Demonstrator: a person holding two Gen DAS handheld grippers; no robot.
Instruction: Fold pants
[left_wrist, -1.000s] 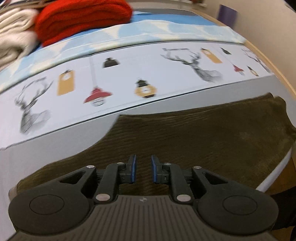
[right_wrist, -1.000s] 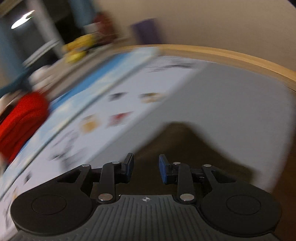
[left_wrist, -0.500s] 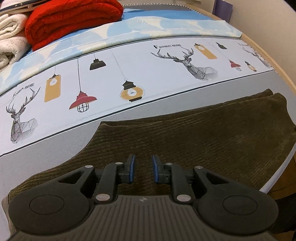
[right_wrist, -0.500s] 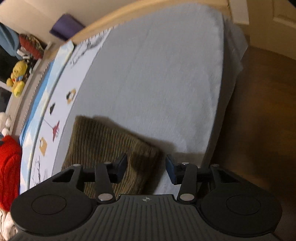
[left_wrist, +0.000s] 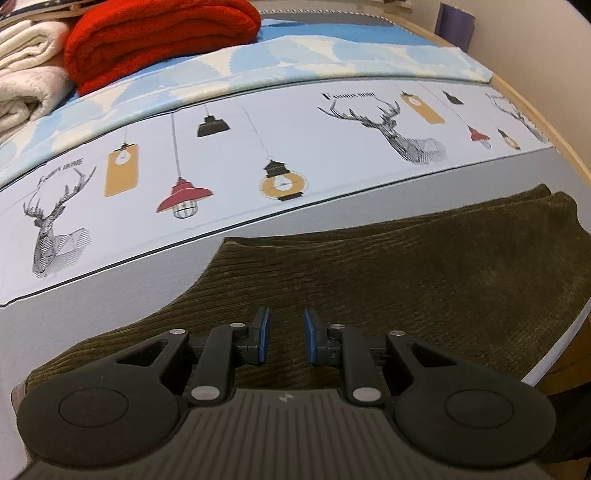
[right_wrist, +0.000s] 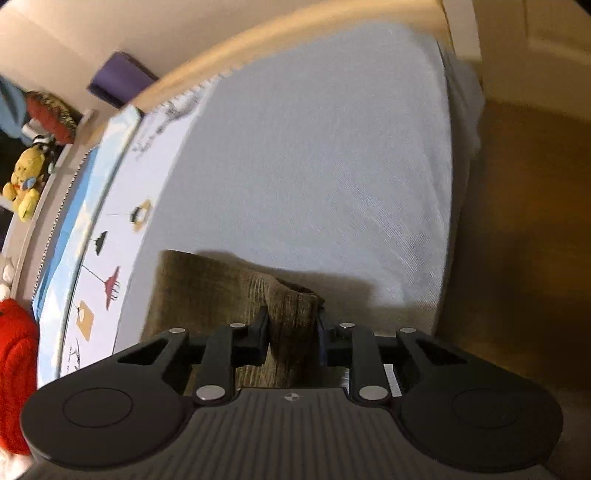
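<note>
On the bed (right_wrist: 332, 155), my right gripper (right_wrist: 291, 332) jaws have just closed on the soft, thick corduroy pants (left_wrist: 406, 280) at their end corner, while my left gripper (left_wrist: 284, 332) hovers with jaws slightly parted, empty.

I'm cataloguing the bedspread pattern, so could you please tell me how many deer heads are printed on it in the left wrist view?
3: one deer head at the left, one right of centre, and a partial one at the far right edge. More may lie out of frame.

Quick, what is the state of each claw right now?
Left claw: open a little above the pants, holding nothing.
Right claw: has just been closing, now shut on the end of the pants.
</note>
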